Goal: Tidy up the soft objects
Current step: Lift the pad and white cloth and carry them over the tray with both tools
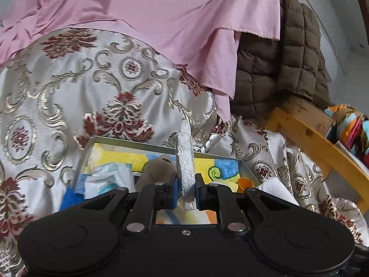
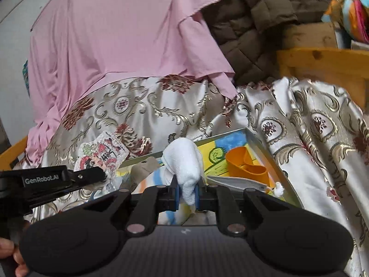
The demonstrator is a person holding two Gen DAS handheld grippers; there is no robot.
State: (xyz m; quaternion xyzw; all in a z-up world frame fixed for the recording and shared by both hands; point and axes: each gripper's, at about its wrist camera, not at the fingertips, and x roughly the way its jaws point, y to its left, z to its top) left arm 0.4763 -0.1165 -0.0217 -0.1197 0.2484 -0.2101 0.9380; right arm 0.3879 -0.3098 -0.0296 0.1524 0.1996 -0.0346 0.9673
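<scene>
White foam pad stands edge-on, clamped in our left gripper. Our right gripper pinches a white cloth above the tray.

The left gripper and the right gripper are both clamped, side by side, pointing forward.

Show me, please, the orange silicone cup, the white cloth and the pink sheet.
orange silicone cup (image 2: 245, 167), right wrist view, its folded wall.
white cloth (image 2: 184, 159), right wrist view, bunched top.
pink sheet (image 1: 161, 11), left wrist view, flat middle.
</scene>
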